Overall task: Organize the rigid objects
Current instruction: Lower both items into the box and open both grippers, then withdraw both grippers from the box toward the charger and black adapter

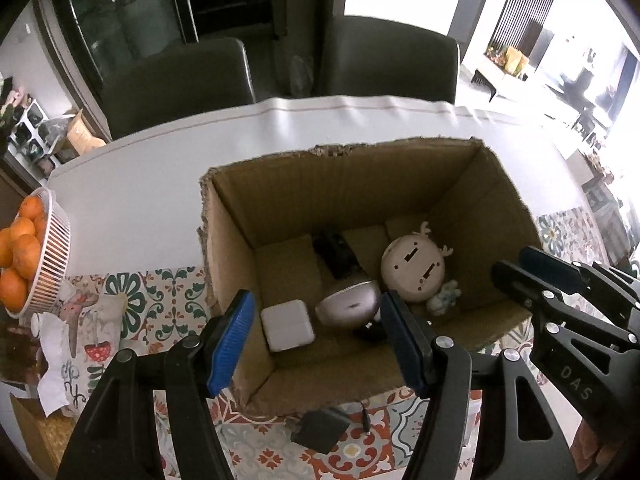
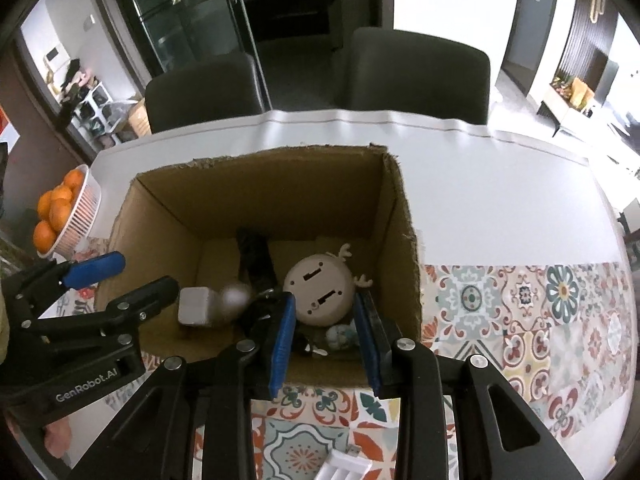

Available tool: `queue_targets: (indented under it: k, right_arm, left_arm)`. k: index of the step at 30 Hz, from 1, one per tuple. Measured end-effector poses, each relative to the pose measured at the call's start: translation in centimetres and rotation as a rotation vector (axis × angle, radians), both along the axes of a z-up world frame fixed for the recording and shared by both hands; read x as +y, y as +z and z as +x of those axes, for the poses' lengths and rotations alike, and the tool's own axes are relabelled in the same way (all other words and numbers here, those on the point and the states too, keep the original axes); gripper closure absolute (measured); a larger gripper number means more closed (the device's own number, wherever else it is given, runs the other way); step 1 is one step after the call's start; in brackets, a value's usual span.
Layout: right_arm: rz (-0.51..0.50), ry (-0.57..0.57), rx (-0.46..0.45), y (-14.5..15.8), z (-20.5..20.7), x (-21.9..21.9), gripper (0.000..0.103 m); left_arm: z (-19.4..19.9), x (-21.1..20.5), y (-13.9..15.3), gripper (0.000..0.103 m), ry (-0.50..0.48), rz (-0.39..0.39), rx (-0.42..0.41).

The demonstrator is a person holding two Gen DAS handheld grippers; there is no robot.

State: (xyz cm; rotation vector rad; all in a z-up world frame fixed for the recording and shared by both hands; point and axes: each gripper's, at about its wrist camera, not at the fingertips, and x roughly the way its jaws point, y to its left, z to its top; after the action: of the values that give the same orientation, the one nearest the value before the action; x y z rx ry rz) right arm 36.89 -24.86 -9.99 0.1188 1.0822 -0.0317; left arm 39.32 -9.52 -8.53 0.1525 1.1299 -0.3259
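Cardboard box (image 1: 360,184) open-topped on table (image 1: 160,184), patterned mat (image 2: 520,300) under its near side. Inside, on the bottom: white square adapter (image 1: 287,325) at left, silver round-ended object (image 1: 348,308) beside it with a dark handle running back, round beige antlered toy (image 1: 413,272) bottom-up at right, small pale figurine (image 1: 442,296) just beside. Left hand-held gripper (image 1: 318,340) poised above the box's near edge, fingers spread, nothing between. Right hand-held gripper (image 2: 325,344) likewise spread and empty over the right part. Black adapter (image 1: 320,430) outside on the mat. Basket of oranges (image 1: 24,260) far left.
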Motion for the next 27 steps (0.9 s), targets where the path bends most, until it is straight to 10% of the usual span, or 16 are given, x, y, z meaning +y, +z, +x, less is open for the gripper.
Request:
queue_targets:
  k: [27]
  right_arm:
    - [-0.098, -0.121, -0.235, 4.5, -10.4, 1.7, 0.041]
  left_arm:
    - [-9.9, 2.5, 4.4, 0.025, -0.062, 0.034, -0.24]
